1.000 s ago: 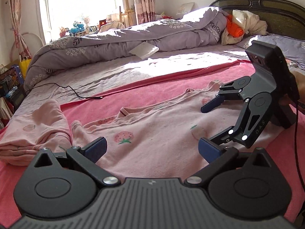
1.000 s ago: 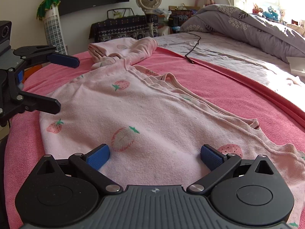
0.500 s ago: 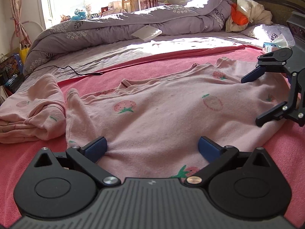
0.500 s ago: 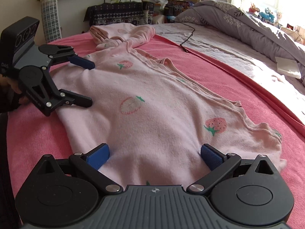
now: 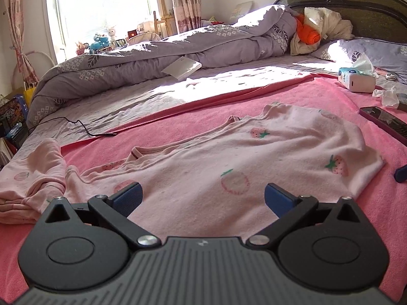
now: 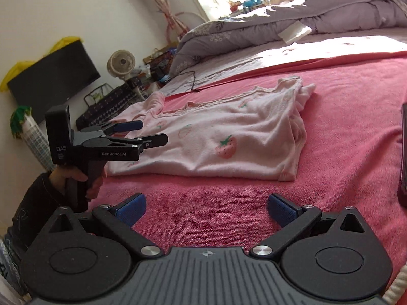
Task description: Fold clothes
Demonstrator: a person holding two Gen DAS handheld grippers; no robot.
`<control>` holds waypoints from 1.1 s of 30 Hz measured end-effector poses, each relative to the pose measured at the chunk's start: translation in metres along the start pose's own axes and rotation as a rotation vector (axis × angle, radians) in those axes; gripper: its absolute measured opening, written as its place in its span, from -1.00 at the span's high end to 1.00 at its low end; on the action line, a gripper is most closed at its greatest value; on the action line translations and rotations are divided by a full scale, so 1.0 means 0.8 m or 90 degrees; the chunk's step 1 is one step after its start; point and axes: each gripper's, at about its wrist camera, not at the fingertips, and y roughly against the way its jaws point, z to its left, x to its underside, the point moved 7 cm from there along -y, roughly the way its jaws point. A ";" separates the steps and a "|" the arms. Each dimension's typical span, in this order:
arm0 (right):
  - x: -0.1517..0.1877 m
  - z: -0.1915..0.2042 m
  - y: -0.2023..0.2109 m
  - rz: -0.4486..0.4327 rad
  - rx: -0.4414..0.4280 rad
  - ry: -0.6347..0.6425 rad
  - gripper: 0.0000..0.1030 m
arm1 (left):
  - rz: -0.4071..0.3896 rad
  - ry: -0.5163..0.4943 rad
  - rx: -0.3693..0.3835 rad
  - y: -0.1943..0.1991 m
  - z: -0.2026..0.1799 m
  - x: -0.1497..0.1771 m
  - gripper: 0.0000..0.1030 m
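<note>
A pale pink top with strawberry prints (image 5: 229,162) lies flat on the pink blanket (image 5: 330,96), its right edge doubled in layers (image 6: 297,132). My left gripper (image 5: 203,197) hovers open over the top's near edge, nothing between its fingers. From the right wrist view, that left gripper (image 6: 152,132) is held by a hand above the top's left end. My right gripper (image 6: 207,209) is open above bare blanket, a short way back from the top. Only one blue tip of it (image 5: 402,174) shows at the right edge of the left wrist view.
A second pink garment (image 5: 30,175) lies bunched at the left. A tissue box (image 5: 356,81) and a dark red phone (image 5: 384,122) sit on the blanket at the right. A grey quilt (image 5: 178,50), a black cable (image 5: 84,129) and the headboard (image 5: 356,7) lie beyond.
My right gripper has drawn back off the top to bare blanket and nearly left the left wrist view. The left gripper has lifted and pulled back slightly. Both stay open.
</note>
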 end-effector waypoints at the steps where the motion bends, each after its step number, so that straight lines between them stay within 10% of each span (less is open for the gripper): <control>1: -0.001 -0.004 0.001 -0.019 0.005 -0.027 -1.00 | 0.013 -0.002 0.001 -0.010 -0.008 0.004 -1.00; 12: -0.019 -0.021 0.002 -0.138 0.202 -0.062 -0.99 | 0.048 0.041 0.025 -0.024 -0.007 0.027 -1.00; 15: -0.009 -0.018 -0.015 -0.112 0.262 0.029 -0.77 | 0.047 0.037 0.021 -0.024 -0.009 0.027 -1.00; 17: -0.008 -0.019 -0.023 -0.104 0.303 0.065 0.03 | 0.047 0.039 0.022 -0.024 -0.008 0.027 -1.00; 18: -0.009 -0.023 -0.025 -0.099 0.317 0.071 0.09 | 0.047 0.040 0.022 -0.024 -0.008 0.027 -1.00; 21: -0.012 -0.042 -0.015 -0.103 0.304 0.042 0.11 | 0.045 0.042 0.023 -0.023 -0.008 0.028 -1.00; 28: -0.006 -0.037 0.015 -0.145 0.475 0.129 0.01 | 0.044 0.040 0.020 -0.023 -0.008 0.027 -1.00; 33: 0.002 -0.023 0.024 -0.152 0.236 -0.022 -0.23 | 0.042 0.040 0.017 -0.023 -0.009 0.027 -1.00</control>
